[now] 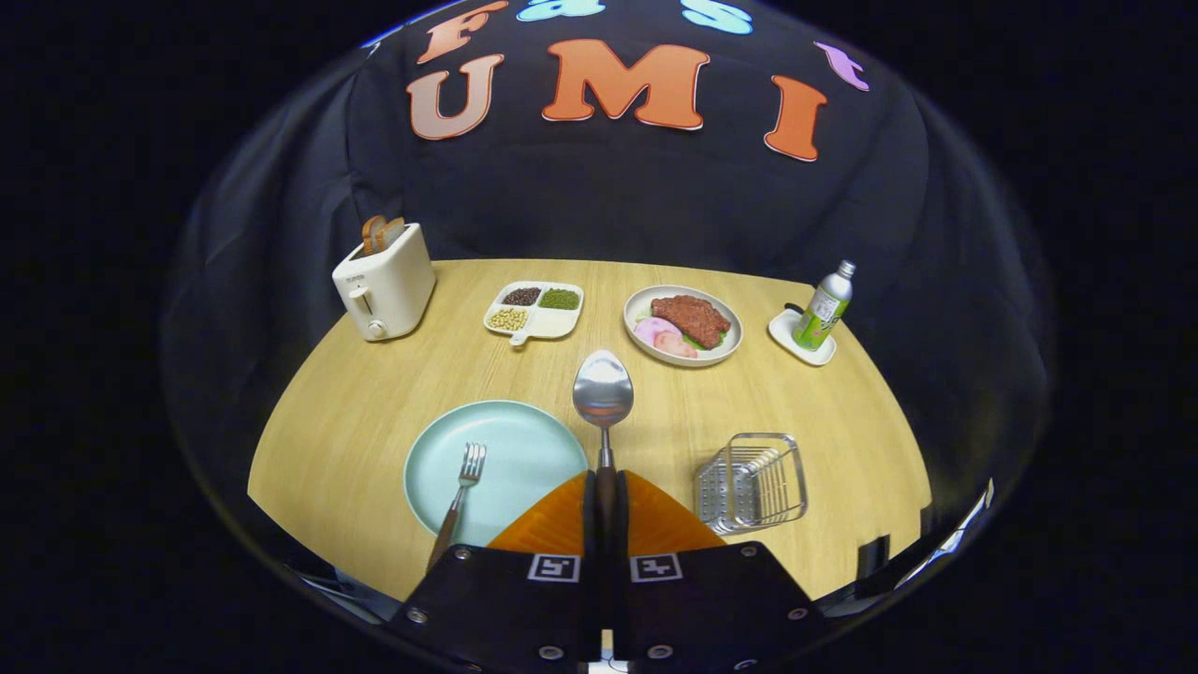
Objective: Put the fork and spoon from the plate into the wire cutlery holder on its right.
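Note:
My gripper [605,487] is shut on the handle of the spoon [603,391], and both fingers press on it. The spoon's shiny bowl sticks out ahead of the fingers, raised above the table, between the plate and the holder. The pale green plate [510,445] lies to the left of the fingers. A fork [459,501] with a dark handle rests on it, tines pointing away from me. The wire cutlery holder [752,482] stands on the table just to the right of the fingers, with nothing in it.
At the back of the wooden table [356,412] stand a white toaster [384,281] with bread, a divided dish [535,312] of beans, a plate of meat [683,324] and a green bottle [824,307] on a white coaster.

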{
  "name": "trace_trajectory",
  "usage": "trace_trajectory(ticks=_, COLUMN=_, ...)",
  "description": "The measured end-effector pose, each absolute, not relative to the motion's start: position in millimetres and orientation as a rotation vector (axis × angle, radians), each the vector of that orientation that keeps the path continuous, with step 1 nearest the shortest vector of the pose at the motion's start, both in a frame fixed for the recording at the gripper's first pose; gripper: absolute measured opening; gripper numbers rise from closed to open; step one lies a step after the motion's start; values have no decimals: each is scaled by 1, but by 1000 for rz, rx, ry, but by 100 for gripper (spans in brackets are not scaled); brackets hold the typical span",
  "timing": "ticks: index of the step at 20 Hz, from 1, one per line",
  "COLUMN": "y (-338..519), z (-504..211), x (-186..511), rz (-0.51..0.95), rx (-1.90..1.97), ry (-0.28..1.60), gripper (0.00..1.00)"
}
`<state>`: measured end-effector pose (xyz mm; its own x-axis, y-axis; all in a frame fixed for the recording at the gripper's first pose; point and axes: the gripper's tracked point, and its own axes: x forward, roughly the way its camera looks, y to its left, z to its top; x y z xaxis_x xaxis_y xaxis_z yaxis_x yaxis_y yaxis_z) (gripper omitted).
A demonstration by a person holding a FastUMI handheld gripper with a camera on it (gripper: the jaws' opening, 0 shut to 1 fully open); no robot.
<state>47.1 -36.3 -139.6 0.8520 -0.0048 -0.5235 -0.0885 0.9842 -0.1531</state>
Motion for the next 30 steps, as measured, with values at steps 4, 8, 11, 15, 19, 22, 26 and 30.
trace_trajectory(ticks=4, y=-78, z=-128, x=40, rz=5, rx=-194, ry=591, gripper=5)
trace_trajectory(ticks=8, y=-115, z=-129, x=29, rz=-17, rx=-215, ry=666, gripper=5)
trace_trajectory(ticks=11, y=-133, z=-138, x=19, rz=-13, rx=-209, ry=752, gripper=5)
trace_trajectory(ticks=15, y=-146, z=-155, x=11, rz=9, rx=-203, ry=881, gripper=5)
trace_trajectory(ticks=19, y=-156, z=-166, x=13, rz=30, rx=-213, ry=992, gripper=5)
trace_trajectory(ticks=22, y=-164, z=-173, x=18, rz=32, rx=-248, ry=1057, gripper=5)
trace_trajectory(ticks=26, y=-162, z=-180, x=24, rz=60, rx=-253, ry=1150, gripper=5)
trace_trajectory(ticks=30, y=-170, z=-179, x=35, rz=62, rx=-288, ry=1206, gripper=5)
